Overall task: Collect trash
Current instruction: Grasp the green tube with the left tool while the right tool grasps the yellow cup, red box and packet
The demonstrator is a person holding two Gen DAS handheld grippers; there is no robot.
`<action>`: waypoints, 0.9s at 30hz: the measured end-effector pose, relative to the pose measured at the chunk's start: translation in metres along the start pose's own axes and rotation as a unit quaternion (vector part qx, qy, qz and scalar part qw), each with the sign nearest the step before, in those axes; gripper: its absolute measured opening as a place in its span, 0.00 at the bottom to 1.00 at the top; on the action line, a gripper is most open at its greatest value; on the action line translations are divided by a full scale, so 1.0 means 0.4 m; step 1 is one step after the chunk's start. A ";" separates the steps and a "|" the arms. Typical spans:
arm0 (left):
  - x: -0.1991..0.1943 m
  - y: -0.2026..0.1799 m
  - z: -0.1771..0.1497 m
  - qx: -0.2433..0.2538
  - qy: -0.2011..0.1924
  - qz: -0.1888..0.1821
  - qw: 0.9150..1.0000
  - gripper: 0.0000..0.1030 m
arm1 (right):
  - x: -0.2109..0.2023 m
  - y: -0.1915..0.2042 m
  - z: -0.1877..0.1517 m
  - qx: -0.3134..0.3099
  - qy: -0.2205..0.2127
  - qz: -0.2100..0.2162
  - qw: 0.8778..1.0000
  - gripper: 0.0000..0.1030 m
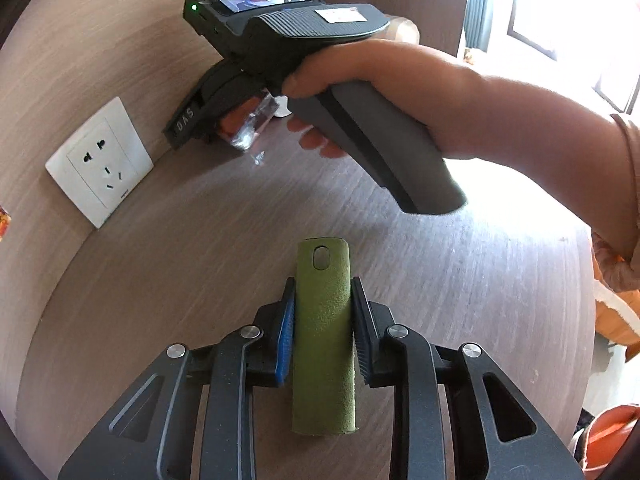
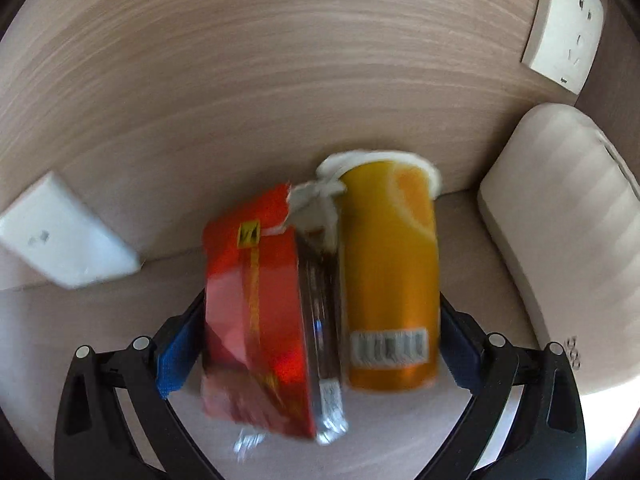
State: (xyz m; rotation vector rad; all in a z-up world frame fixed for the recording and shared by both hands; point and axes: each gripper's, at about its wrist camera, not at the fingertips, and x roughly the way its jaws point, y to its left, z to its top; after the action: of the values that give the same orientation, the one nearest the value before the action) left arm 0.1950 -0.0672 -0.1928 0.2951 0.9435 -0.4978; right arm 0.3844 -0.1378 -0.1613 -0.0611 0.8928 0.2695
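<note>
Gripper level, around wrapper

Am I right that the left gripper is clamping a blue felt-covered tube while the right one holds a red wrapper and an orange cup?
Not quite: the felt-covered tube in the left gripper is green, as the left wrist view shows. The right gripper does hold the red wrapper and orange cup.

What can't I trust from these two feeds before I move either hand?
- Right wrist view: motion blur smears the red wrapper and orange cup; print and barcode unreadable.
- Right wrist view: those two items hide the right tongs' pads, so contact is unclear.
- Left wrist view: the right device and hand cover most of the wrapper.
- Left wrist view: the green felt tube's near end sits behind the left tongs.
</note>
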 end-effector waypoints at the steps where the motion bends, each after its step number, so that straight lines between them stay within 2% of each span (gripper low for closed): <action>1: 0.006 0.009 -0.002 -0.002 -0.001 0.001 1.000 0.24 | 0.003 -0.004 0.004 0.005 0.000 0.004 1.000 0.95; 2: 0.010 0.015 -0.001 -0.007 -0.002 0.003 1.000 0.24 | 0.001 -0.010 0.005 0.009 -0.005 -0.001 1.000 0.93; 3: 0.009 0.018 0.001 -0.011 -0.002 0.003 1.000 0.24 | -0.008 -0.015 0.004 0.011 -0.012 -0.002 1.000 0.81; 4: 0.008 0.022 0.001 -0.017 -0.003 0.004 1.000 0.24 | -0.016 -0.016 0.001 0.011 -0.015 -0.005 1.000 0.75; 6: 0.011 0.045 -0.002 -0.030 -0.007 0.003 1.000 0.24 | -0.035 -0.019 -0.013 0.014 -0.018 0.005 1.000 0.71; 16: -0.061 0.074 -0.010 -0.040 -0.024 0.020 0.999 0.24 | -0.238 -0.027 -0.094 0.034 -0.080 0.036 0.996 0.71; 22: -0.117 0.023 -0.004 -0.017 -0.041 0.025 0.999 0.24 | -0.406 -0.046 -0.199 0.030 -0.099 0.034 0.994 0.71; 27: -0.155 -0.037 0.010 0.008 -0.055 0.016 0.998 0.24 | -0.529 -0.061 -0.307 0.042 -0.105 0.021 0.993 0.71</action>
State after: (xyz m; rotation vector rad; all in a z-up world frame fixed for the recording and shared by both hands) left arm 0.1598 -0.0647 -0.1396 0.2931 0.8280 -0.4880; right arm 0.1711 -0.2253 -0.0756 0.0627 0.6967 0.2713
